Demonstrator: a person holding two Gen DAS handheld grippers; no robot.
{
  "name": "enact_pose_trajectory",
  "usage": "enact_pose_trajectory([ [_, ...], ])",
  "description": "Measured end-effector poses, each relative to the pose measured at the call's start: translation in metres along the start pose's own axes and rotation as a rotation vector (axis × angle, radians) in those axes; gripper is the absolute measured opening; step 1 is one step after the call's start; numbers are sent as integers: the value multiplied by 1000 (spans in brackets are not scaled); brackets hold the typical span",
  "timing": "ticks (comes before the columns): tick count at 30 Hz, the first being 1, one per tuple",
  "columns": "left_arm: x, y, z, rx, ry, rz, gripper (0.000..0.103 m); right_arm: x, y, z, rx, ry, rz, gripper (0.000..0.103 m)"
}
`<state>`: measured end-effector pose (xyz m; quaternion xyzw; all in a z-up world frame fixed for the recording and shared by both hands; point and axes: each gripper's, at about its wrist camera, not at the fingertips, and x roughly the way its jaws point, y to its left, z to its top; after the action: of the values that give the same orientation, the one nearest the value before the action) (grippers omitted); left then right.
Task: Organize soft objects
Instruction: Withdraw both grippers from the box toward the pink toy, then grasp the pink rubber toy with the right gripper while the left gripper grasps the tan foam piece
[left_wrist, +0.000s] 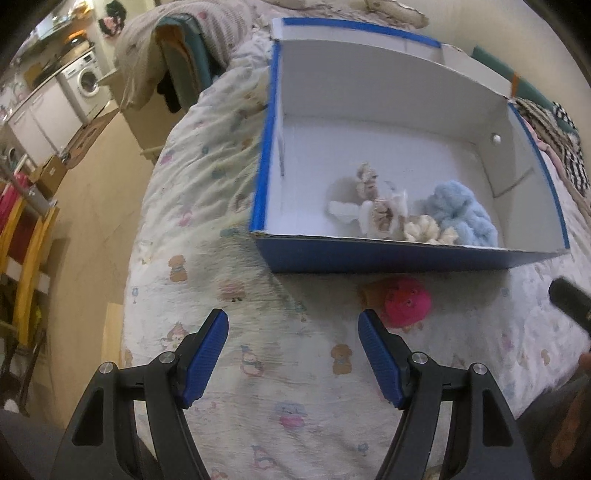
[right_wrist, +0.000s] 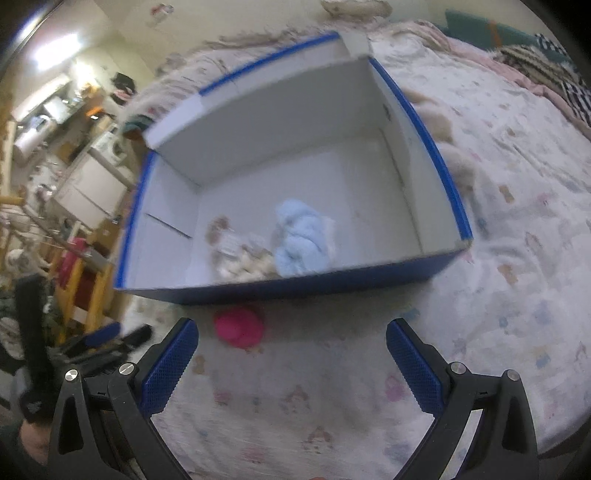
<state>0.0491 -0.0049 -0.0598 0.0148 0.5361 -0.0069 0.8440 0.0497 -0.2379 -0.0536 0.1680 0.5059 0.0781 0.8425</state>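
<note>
The box (left_wrist: 388, 258) was blue outside with a white interior and blue rim edges. Inside lay a light blue plush toy (left_wrist: 461, 218), a cream fuzzy piece (left_wrist: 421, 230), and a beige-and-white doll (left_wrist: 373, 203). A magenta plush toy (left_wrist: 406, 302) lay on the bed cover (left_wrist: 229, 206), which was off-white with a pastel print of small bears and figures. Each claw, left (left_wrist: 293, 325) and right (right_wrist: 291, 334), had black arms and blue ridged pads.
</note>
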Motion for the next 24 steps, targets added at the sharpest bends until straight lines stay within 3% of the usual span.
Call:
enact_pose_trajectory([
  [5,13,14,1,-63,45,4,70,22,-12,-4,48,93,-61,103],
  [11,32,16,3,-96,95,-19,70,30,-9,-3,37,110,-71,103],
  [15,42,4,7,-91,122,-59,70,35,-5,-2,31,123,-28,103],
  [22,44,0,11,-87,117,-17,70,69,27,-3,-59,187,29,103],
  [24,41,5,12,-96,114,-2,70,81,38,-3,-91,204,37,95],
])
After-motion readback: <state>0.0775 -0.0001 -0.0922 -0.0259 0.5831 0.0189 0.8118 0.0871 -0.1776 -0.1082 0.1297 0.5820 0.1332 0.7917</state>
